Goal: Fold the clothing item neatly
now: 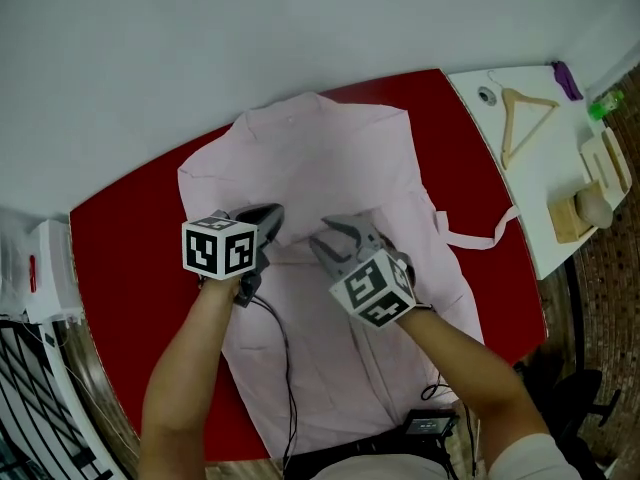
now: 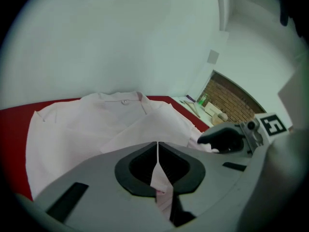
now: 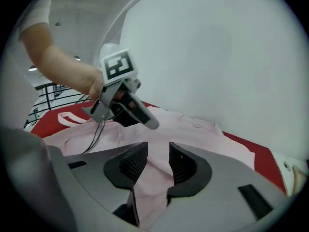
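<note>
A pale pink shirt (image 1: 330, 158) lies spread on the red table (image 1: 130, 258), collar at the far side, with a fold raised across its middle. My left gripper (image 1: 272, 218) is over the shirt's centre-left. In the left gripper view its jaws (image 2: 157, 149) are shut on a pinch of the pink cloth (image 2: 159, 182). My right gripper (image 1: 330, 233) hovers just to its right. In the right gripper view its jaws (image 3: 158, 161) stand apart, with a ridge of shirt cloth (image 3: 149, 187) lying loose in the gap. Each gripper shows in the other's view: the right gripper (image 2: 227, 140) and the left gripper (image 3: 133, 111).
A thin pink strap (image 1: 480, 238) trails off the shirt's right side. To the right stands a white side table (image 1: 530, 178) with a wooden hanger (image 1: 525, 118), wooden blocks (image 1: 590, 198) and a green bottle (image 1: 605, 105). A black cable (image 1: 285, 368) and a small black box (image 1: 430, 425) lie near the front edge.
</note>
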Demonstrator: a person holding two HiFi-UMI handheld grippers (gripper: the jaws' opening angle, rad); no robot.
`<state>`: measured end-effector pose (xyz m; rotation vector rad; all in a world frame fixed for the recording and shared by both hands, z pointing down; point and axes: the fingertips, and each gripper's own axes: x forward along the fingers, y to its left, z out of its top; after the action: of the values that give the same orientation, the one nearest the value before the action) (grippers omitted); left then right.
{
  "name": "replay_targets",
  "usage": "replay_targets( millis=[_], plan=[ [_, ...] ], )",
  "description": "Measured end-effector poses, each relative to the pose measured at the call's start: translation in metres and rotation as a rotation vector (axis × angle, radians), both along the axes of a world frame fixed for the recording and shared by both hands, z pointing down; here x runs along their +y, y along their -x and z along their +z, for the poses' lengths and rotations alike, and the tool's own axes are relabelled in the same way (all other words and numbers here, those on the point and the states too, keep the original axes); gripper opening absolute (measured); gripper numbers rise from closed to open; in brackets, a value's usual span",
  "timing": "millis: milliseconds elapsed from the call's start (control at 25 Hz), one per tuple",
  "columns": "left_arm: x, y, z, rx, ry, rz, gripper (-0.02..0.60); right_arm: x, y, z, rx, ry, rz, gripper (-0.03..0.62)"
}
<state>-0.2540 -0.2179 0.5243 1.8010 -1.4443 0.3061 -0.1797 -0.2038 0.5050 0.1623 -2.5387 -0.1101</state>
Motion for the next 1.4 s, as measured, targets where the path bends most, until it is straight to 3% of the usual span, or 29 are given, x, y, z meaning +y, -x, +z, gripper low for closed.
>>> replay_targets(
  millis=[160, 240, 440, 640, 960, 1200, 1400],
  plan=[
    [0.003, -0.012, 0.016, 0.006, 0.061, 0.029, 0.015, -0.078, -0.045, -0.002, -0.013, 0.034, 0.191, 0.129],
    [0.003, -0.015, 0.021, 0.008, 0.078, 0.038, 0.014, -0.116, -0.068, 0.003, 0.003, 0.032, 0.288, 0.037],
    [0.001, -0.019, 0.034, -0.003, 0.124, 0.051, 0.012, -0.175, -0.105, 0.028, 0.119, -0.013, 0.419, 0.026],
    [0.01, -0.014, 0.057, -0.013, 0.205, 0.038, 0.012, -0.183, -0.122, 0.067, 0.239, 0.046, 0.423, 0.026],
    [0.011, -0.011, 0.059, 0.075, 0.21, 0.011, 0.006, -0.192, -0.129, 0.072, 0.23, 0.114, 0.437, 0.025],
    [0.01, -0.011, 0.059, 0.04, 0.192, 0.004, 0.006, -0.194, -0.129, 0.069, 0.196, 0.121, 0.455, 0.025],
    [0.009, -0.011, 0.045, 0.007, 0.127, -0.025, 0.006, -0.19, -0.134, 0.043, 0.136, 0.042, 0.429, 0.026]
  ],
)
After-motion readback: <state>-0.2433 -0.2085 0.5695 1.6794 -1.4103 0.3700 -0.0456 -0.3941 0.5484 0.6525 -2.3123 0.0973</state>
